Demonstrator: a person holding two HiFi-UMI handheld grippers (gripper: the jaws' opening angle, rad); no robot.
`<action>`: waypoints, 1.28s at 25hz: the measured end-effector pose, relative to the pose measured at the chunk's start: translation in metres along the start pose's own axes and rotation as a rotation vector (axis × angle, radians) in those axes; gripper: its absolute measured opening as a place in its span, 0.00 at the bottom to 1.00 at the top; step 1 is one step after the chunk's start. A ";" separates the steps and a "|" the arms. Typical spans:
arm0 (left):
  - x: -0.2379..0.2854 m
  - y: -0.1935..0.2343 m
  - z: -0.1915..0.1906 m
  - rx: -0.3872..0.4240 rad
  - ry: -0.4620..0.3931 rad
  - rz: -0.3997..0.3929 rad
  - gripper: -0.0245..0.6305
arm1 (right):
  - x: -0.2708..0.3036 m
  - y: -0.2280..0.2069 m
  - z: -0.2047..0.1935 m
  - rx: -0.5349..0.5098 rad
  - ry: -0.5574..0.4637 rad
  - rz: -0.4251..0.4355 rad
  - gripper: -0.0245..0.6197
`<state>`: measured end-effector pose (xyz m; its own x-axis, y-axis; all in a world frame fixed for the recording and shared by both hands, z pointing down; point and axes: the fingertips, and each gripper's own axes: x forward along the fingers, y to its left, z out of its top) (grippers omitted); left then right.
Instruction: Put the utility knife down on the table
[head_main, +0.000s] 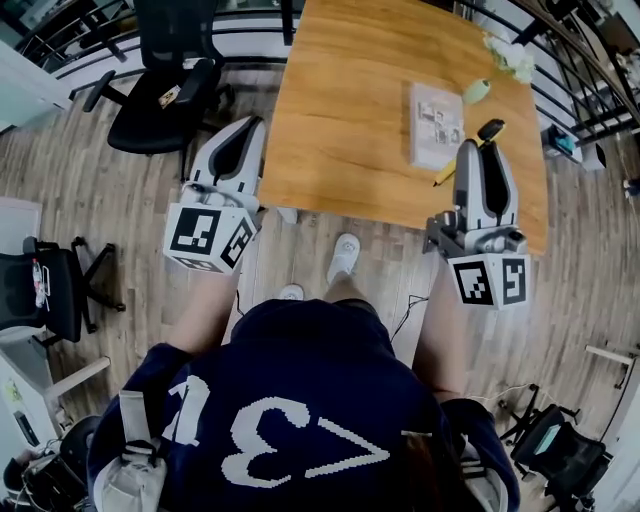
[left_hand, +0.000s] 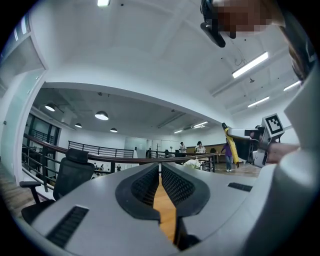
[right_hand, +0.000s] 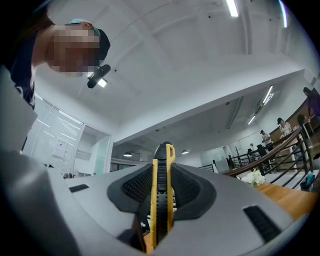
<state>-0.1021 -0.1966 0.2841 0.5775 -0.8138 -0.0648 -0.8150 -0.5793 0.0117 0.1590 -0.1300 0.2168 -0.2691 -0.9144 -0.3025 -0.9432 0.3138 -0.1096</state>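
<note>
The utility knife is yellow with a black slider and stands clamped between the pads of my right gripper. In the head view the knife sticks out past the right gripper above the near right part of the wooden table; its yellow end shows below the jaws. My left gripper hovers at the table's near left edge, shut with nothing in it. In the left gripper view only a thin slit stays between the jaws of that gripper, and the knife appears far right.
A pale booklet lies on the table just left of the right gripper. A small green object and white flowers sit at the far right. A black office chair stands left of the table. Railings run behind.
</note>
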 end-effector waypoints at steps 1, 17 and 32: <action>0.014 0.001 0.002 0.002 -0.004 0.012 0.08 | 0.012 -0.012 0.001 0.002 -0.003 0.012 0.23; 0.156 -0.006 -0.002 0.034 -0.010 0.119 0.08 | 0.117 -0.143 -0.010 0.047 0.006 0.105 0.23; 0.199 0.012 -0.048 0.012 0.063 0.011 0.08 | 0.149 -0.134 -0.116 0.106 0.264 0.052 0.23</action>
<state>0.0055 -0.3676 0.3197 0.5700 -0.8216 -0.0013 -0.8216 -0.5700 0.0005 0.2230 -0.3378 0.2968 -0.3712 -0.9269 -0.0547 -0.9048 0.3743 -0.2031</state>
